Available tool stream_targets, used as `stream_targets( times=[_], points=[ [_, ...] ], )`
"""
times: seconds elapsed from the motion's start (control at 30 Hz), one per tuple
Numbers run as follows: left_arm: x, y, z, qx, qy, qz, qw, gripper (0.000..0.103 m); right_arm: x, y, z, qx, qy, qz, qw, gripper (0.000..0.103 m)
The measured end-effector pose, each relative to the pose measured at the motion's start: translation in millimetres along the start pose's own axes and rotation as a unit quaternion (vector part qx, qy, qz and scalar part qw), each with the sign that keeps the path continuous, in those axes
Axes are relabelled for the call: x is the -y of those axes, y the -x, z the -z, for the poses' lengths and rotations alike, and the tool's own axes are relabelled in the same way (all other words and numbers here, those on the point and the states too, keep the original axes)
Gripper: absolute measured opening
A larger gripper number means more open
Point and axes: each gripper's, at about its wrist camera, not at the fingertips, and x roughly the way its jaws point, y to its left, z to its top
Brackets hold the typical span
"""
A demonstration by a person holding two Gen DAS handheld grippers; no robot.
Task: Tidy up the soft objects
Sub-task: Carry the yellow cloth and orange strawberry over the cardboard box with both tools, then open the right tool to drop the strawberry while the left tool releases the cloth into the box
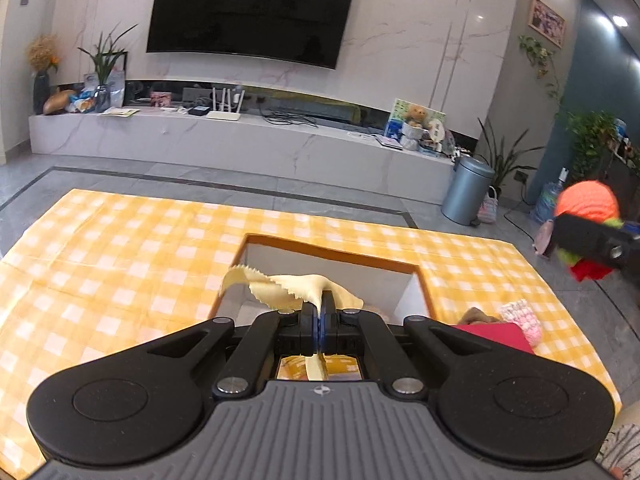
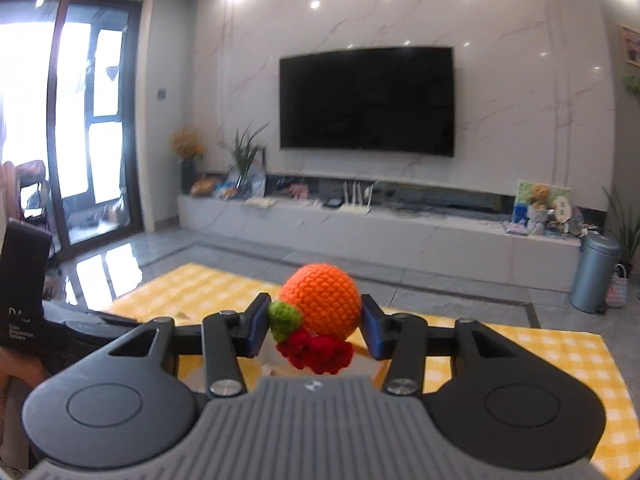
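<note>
Living room with a marble wall, a dark television (image 1: pixel 252 12) mounted above a long low console (image 1: pixel 224 140); grey tile floor. Far left on the console: a dark vase with dried flowers (image 1: pixel 42 76), then a green plant (image 1: pixel 105 60) and some clutter, then a white router (image 1: pixel 224 106) near the middle, a teddy bear (image 1: pixel 416 116) toward the right end. A grey pedal bin (image 1: pixel 466 190) stands on the floor beside the console's right end, a leafy plant just past it. Foreground: table under a yellow-and-white checked cloth (image 1: pixel 120 248), with an open box (image 1: pixel 360 276), orange rim and pale inner walls, set about mid-table. Left gripper (image 1: pixel 319 320) hangs over the near side of the box, fingers pressed together on a pale yellow cloth (image 1: pixel 288 284) with a pinked edge; the cloth drapes forward and left above the box opening, and a strip of it trails back between the fingers. To the right of that gripper, on the table: a red item (image 1: pixel 500 334) and a pink knitted piece (image 1: pixel 522 316), partly hidden behind the gripper body. Further right, the right gripper (image 2: pixel 316 316) is up in the air above the table's right side, fingers closed against a crocheted toy: orange ball (image 2: pixel 320 300), green tuft and red frill below it. From the right wrist view, the left gripper's body shows at the far left edge, with glass doors (image 2: pixel 88 120) behind it.
</note>
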Motion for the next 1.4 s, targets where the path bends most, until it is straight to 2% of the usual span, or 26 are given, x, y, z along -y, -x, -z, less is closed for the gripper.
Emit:
stream_targets(
  times=[0.27, 0.5, 0.57, 0.73, 0.8, 0.83, 0.87, 0.97, 1.07, 1.13, 1.17, 1.2, 1.3, 1.37, 1.4],
  points=[
    [-16.2, 1.2, 6.5, 0.007, 0.016, 0.022, 0.9996, 0.001, -28.8, -72.2, 5.4, -0.082, 0.062, 0.0, 0.995, 0.047],
    [-32.5, -5.9, 7.4, 0.014, 0.039, 0.032, 0.9986, 0.001, -30.6, -148.1, 26.4, -0.177, 0.11, 0.013, 0.978, 0.047],
    [-37.6, -6.1, 7.0, 0.015, 0.05, 0.035, 0.998, 0.001, -26.0, -167.9, 31.8, -0.197, 0.108, 0.035, 0.974, 0.047],
    [-44.5, -4.1, 8.0, 0.016, 0.054, 0.031, 0.9979, 0.001, -36.6, -201.6, 54.7, -0.256, 0.173, 0.079, 0.948, 0.047],
    [-46.3, -4.7, 8.4, 0.012, 0.059, 0.032, 0.9977, 0.001, -49.2, -204.7, 69.5, -0.262, 0.244, 0.115, 0.927, 0.047],
    [-47.6, -6.0, 8.0, 0.01, 0.062, 0.032, 0.9975, 0.001, -53.5, -205.8, 76.7, -0.275, 0.271, 0.116, 0.915, 0.047],
    [-48.0, -6.9, 8.0, 0.009, 0.065, 0.032, 0.9973, 0.001, -54.2, -206.8, 80.0, -0.288, 0.277, 0.108, 0.91, 0.047],
    [-46.9, -9.3, 9.7, 0.0, 0.064, 0.035, 0.9974, 0.001, -51.5, -205.0, 88.6, -0.327, 0.264, 0.071, 0.905, 0.047],
    [-43.4, -9.1, 11.5, -0.007, 0.057, 0.045, 0.9973, 0.001, -52.5, -207.2, 100.5, -0.348, 0.291, 0.081, 0.888, 0.047],
    [-45.7, -8.6, 11.3, -0.011, 0.07, 0.075, 0.9946, 0.001, -52.4, -207.0, 102.9, -0.345, 0.298, 0.083, 0.886, 0.048],
    [-47.2, -8.9, 10.9, -0.013, 0.079, 0.089, 0.9928, 0.001, -52.3, -206.3, 102.6, -0.345, 0.295, 0.083, 0.887, 0.054],
    [-48.4, -10.2, 10.9, -0.015, 0.084, 0.094, 0.9919, 0.001, -52.4, -205.0, 101.1, -0.342, 0.291, 0.081, 0.89, 0.065],
    [-45.2, -14.3, 11.2, -0.015, 0.074, 0.07, 0.9947, 0.001, -51.7, -194.9, 96.6, -0.319, 0.283, 0.08, 0.901, 0.086],
    [-43.3, -17.9, 12.0, -0.017, 0.068, 0.056, 0.996, 0.001, -51.2, -188.7, 92.8, -0.302, 0.28, 0.073, 0.908, 0.094],
    [-42.9, -19.5, 11.9, -0.018, 0.068, 0.053, 0.9961, 0.001, -50.5, -186.7, 90.3, -0.294, 0.277, 0.07, 0.912, 0.094]
  ],
)
